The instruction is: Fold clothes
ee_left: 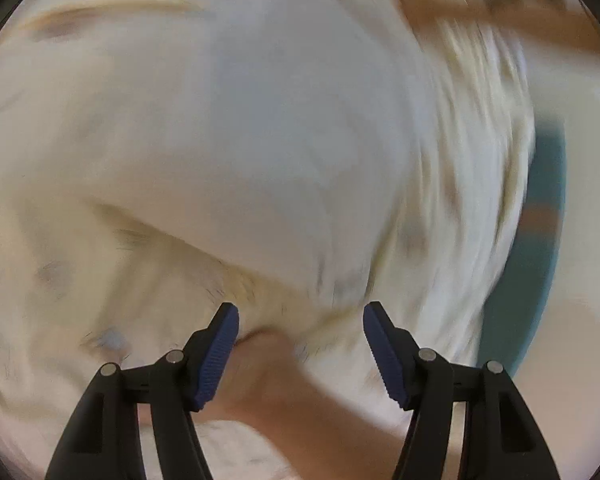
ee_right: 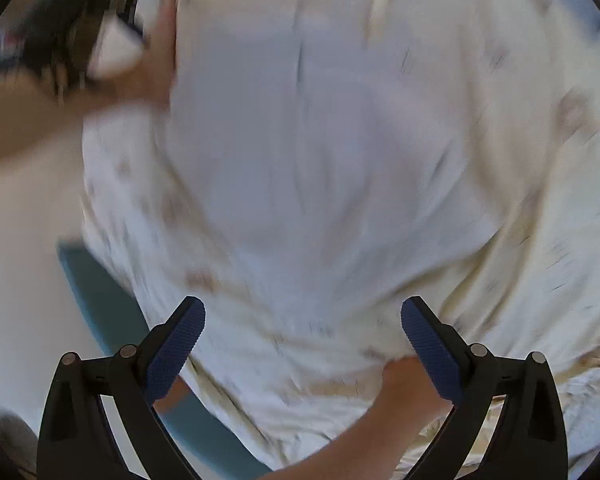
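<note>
Cloth fills both wrist views: a cream-white garment (ee_left: 260, 128) with faint small brownish and grey prints, heavily blurred. We can read no brand, label or writing anywhere on it or on the tools.

From the left wrist camera, we see our left gripper (ee_left: 301, 314) with its two blue ribbed pads spread wide apart, holding nothing. The garment lies just ahead of the pads and spreads across nearly the whole view. Between the pads a bare forearm (ee_left: 284, 392) runs under the garment's near edge. To the right of the garment a strip of teal surface (ee_left: 540, 240) shows, and beyond its upper right corner a blurred tan patch.

From the right wrist camera, we see our right gripper (ee_right: 303, 310) likewise spread wide and empty, with the garment (ee_right: 320, 160) directly ahead of it. Only this view shows a dark blurred object (ee_right: 60, 32) up at the garment's upper left; we cannot tell what it is. Here the teal surface (ee_right: 104, 312) sits at the garment's lower left, and a forearm (ee_right: 384, 420) reaches in against the garment's near edge, beside the right pad.
</note>
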A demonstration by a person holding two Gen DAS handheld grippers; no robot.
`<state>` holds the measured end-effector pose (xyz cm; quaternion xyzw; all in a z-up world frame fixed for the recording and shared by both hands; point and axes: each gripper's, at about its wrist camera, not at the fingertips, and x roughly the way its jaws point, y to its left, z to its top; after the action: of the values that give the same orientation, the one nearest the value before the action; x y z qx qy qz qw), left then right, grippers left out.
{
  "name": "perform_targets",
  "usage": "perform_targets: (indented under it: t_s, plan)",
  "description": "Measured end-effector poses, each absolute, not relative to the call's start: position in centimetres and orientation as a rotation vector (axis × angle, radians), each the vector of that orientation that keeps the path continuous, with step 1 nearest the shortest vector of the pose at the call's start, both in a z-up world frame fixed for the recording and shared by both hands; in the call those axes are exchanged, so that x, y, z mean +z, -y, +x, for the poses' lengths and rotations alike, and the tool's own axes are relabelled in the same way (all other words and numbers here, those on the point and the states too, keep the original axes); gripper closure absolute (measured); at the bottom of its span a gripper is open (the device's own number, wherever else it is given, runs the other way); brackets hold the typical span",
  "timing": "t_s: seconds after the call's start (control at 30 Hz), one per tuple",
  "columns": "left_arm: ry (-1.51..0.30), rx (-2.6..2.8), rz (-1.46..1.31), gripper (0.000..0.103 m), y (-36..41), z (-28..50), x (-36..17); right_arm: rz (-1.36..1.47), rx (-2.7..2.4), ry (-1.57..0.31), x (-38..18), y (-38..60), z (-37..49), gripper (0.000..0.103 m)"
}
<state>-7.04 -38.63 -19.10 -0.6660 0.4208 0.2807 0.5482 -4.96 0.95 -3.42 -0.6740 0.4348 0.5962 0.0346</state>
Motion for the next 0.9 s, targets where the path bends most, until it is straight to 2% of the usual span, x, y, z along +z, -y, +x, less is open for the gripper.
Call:
perform_targets:
  t_s: [0.13, 0.23, 0.43, 0.53, 0.67, 0.77, 0.9]
  plan:
    - [-0.749, 0.896, -1.725, 0.037, 36.2, -11.5, -16.0, -1.987, 1.824, -1.259, 0.7, -6.8, -9.5, 0.007]
    - [-0.663, 0.948, -1.816, 0.037, 36.2, -12.7, -15.3, -2.036, 1.795, -1.180, 2.4, -9.2, -12.9, 0.008]
    - [-0.713, 1.017, -1.784, 0.037, 36.2, -12.5, -14.2, -2.211, 1.835, -0.956, 3.9, -11.5, -17.6, 0.008]
    - [-0.720, 1.107, -1.891, 0.037, 37.5, -12.5, -15.8, -2.294, 1.890, -0.856, 4.1, -11.9, -18.9, 0.008]
    - [-0.660, 1.305, -2.027, 0.037, 37.7, -12.1, -15.1, -2.366, 1.988, -0.710, 3.6, -12.1, -19.9, 0.008]
    - [-0.669, 1.434, -2.082, 0.037, 37.1, -11.1, -13.6, -2.361, 2.087, -0.644, 4.2, -12.1, -20.6, 0.008]
    - [-0.681, 1.565, -2.134, 0.037, 36.0, -9.6, -10.6, -2.293, 2.178, -0.667, 6.0, -12.5, -20.7, 0.008]
